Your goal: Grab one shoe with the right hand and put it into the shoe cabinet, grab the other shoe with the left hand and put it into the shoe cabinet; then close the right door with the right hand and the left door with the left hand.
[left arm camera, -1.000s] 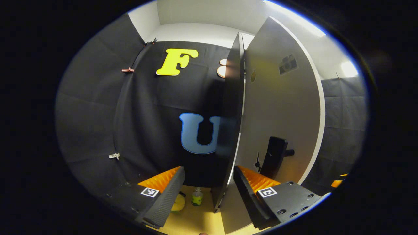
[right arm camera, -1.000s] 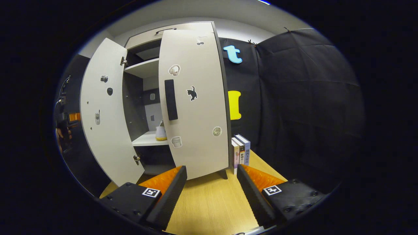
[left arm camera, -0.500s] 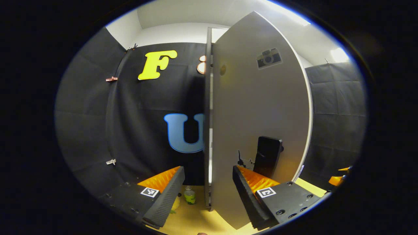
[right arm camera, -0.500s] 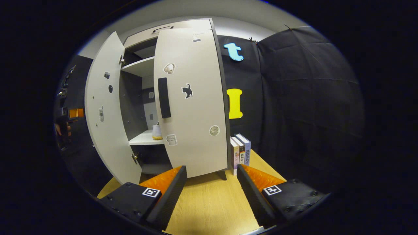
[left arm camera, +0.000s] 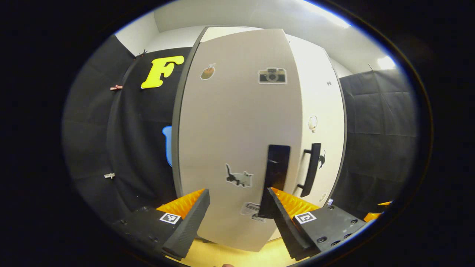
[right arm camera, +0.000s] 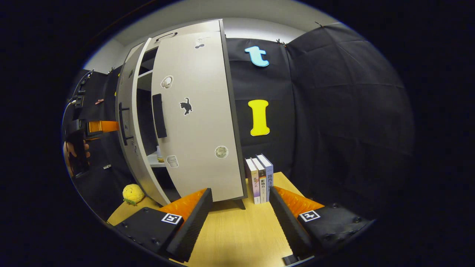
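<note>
Left door (left arm camera: 237,141): a second ago it stood edge-on to the left gripper's camera; now it has swung round to show its full face, nearly shut, with a narrow gap left beside the right door in the right gripper view.
Left gripper (left arm camera: 237,207): fingers spread wide, holding nothing, close in front of the left door; the door's dark handle (left arm camera: 276,174) stands just above its right finger.
Right door (right arm camera: 196,122): shut against the cabinet, as it was a second ago.
Shoe cabinet (right arm camera: 178,33): far less of its inside shows than before; one shelf edge peeks through the gap between the doors, with a small pale thing on it that I cannot make out.
Right gripper (right arm camera: 240,215): fingers spread, empty, held back over the wooden table (right arm camera: 237,237), apart from the right door.
Books (right arm camera: 259,178): upright on the table just right of the cabinet.
Yellow toy (right arm camera: 133,193): on the table left of the left door, newly in sight.
</note>
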The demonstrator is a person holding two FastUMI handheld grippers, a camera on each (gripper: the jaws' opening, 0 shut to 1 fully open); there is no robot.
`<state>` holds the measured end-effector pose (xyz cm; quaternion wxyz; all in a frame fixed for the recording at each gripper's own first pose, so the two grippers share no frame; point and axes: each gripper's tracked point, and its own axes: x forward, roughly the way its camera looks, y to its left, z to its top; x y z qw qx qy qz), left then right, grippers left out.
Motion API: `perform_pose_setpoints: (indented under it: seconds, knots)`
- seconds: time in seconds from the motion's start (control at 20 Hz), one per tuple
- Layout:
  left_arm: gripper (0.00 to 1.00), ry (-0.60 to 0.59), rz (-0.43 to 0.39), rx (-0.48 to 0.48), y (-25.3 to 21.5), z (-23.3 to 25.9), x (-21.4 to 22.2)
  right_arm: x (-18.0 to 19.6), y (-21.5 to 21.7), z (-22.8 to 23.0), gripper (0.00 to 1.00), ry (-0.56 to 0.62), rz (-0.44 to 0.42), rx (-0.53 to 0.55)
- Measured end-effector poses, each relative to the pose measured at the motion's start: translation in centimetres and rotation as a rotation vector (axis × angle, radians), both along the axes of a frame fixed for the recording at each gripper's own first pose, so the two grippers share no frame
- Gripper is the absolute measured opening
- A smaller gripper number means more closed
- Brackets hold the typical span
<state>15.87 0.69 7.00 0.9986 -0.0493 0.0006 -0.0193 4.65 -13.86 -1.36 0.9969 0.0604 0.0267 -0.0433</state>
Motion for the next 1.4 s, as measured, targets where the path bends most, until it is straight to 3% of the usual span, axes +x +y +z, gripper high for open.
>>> perform_pose_setpoints:
  seconds: [0.3,0.65,0.9,1.2,1.4]
  knots:
    - [0.95,-0.014,0.105,-0.082,-1.0,-2.0,-3.4,3.0,-1.4,0.5,0.99,-0.011,0.091,-0.011]
    - [0.95,0.015,0.297,-0.103,2.5,-4.1,-10.3,5.3,1.9,1.4,0.98,-0.006,0.265,-0.016]
    - [0.95,0.013,0.334,-0.038,4.7,-4.8,-14.8,3.0,4.2,3.1,0.98,-0.057,0.25,-0.025]
    - [0.95,0.02,0.248,-0.012,2.9,-6.9,-19.1,-0.9,7.8,1.3,0.98,-0.02,0.213,-0.009]
    - [0.95,0.046,0.15,0.046,1.5,-8.7,-20.1,-3.5,9.9,0.4,0.98,-0.033,0.187,-0.018]
